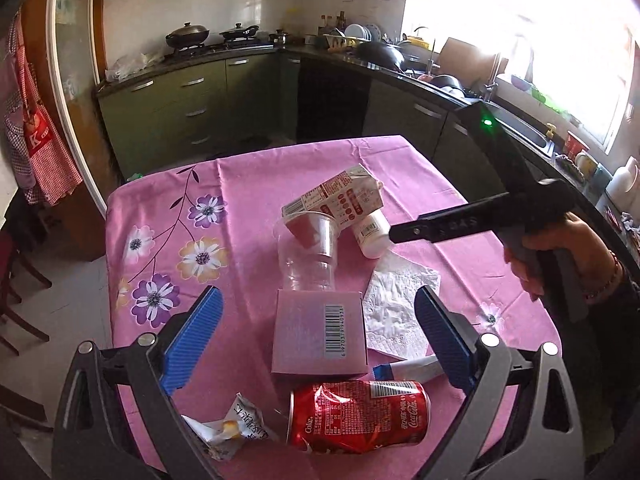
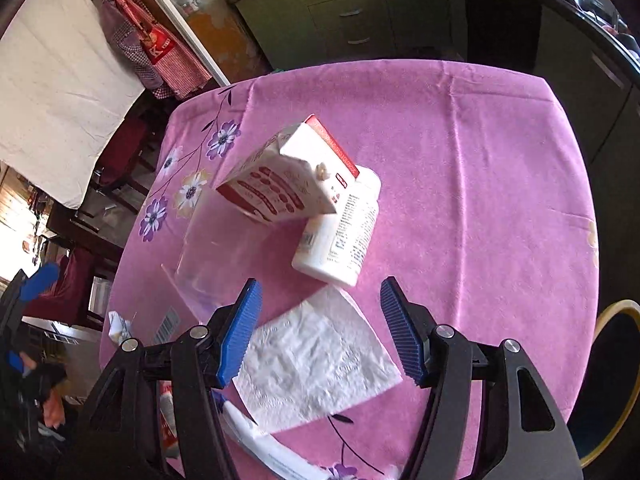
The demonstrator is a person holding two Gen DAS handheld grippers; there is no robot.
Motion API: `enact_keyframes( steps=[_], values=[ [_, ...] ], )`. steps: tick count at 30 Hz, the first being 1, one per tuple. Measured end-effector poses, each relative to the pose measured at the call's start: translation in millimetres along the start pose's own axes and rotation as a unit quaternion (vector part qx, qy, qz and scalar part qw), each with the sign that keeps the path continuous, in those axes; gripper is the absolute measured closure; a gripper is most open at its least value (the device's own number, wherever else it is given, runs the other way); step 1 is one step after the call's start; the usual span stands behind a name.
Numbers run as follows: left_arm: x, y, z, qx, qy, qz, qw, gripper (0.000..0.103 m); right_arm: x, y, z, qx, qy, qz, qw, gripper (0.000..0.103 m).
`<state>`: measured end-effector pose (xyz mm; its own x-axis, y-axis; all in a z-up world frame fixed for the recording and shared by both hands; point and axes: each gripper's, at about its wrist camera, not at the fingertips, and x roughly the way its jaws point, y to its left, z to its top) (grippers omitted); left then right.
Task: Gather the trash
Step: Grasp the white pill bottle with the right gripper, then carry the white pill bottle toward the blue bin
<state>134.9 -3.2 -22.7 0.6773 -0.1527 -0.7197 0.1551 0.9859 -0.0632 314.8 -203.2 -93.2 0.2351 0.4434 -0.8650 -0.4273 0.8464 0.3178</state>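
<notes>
Barely begun: carton (image 1: 340, 196), cup (image 1: 308, 248), bottle (image 1: 370, 234), napkin (image 1: 396, 308), box (image 1: 316, 332) and can (image 1: 356, 416) all loose mid-bench (image 1: 460, 184), both tools, left (image 1: 316, 332) and right (image 2: 320, 332), spread and pinching nothing.

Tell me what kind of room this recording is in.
A home kitchen, most likely: lidded woks sit on a stove, green cabinets run under a dark counter, and a sink lies below the window.

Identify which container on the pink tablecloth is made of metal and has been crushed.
The red cola can, lying on its side at the near edge of the table. It is dented and crumpled; the milk carton, clear plastic cup and white bottle keep their shape.
</notes>
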Motion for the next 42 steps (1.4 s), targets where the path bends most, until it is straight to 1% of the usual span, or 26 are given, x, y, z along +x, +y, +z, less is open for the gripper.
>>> enact_keyframes(
  steps=[5, 9, 15, 17, 18, 19, 23, 31, 35, 42],
  values=[
    [4, 1, -5, 0.009, 0.003, -0.004, 0.9999, 0.011, 34, -5, 23, 0.029, 0.025, -0.036, 0.999, 0.041],
    [8, 4, -8, 0.006, 0.004, -0.005, 1.0000, 0.011, 54, -11, 35, 0.051, 0.036, -0.040, 0.997, 0.041],
    [12, 8, -11, 0.004, 0.008, -0.006, 0.9999, 0.011, 79, -5, 45, 0.053, 0.037, -0.057, 0.996, 0.040],
    [12, 8, -12, 0.005, 0.009, -0.006, 0.9999, 0.011, 81, 0, 46, 0.045, 0.038, -0.068, 0.996, 0.044],
    [13, 7, -12, 0.007, 0.010, -0.007, 0.9999, 0.011, 83, 1, 47, 0.043, 0.039, -0.071, 0.996, 0.051],
    [12, 7, -11, 0.008, 0.010, -0.007, 0.9999, 0.011, 83, 2, 47, 0.042, 0.040, -0.070, 0.996, 0.052],
    [14, 6, -11, 0.011, 0.010, -0.008, 0.9999, 0.011, 76, 0, 40, 0.019, 0.044, -0.090, 0.995, 0.052],
    [15, 1, -10, 0.016, 0.010, -0.007, 0.9998, 0.011, 54, -13, 21, 0.003, 0.043, -0.101, 0.994, 0.054],
    [16, -1, -10, 0.018, 0.011, -0.007, 0.9998, 0.011, 38, -25, 10, 0.007, 0.038, -0.096, 0.995, 0.055],
    [18, -9, -10, 0.026, 0.014, -0.007, 0.9995, 0.011, 14, -34, -12, 0.016, 0.031, -0.064, 0.997, 0.055]
  ],
)
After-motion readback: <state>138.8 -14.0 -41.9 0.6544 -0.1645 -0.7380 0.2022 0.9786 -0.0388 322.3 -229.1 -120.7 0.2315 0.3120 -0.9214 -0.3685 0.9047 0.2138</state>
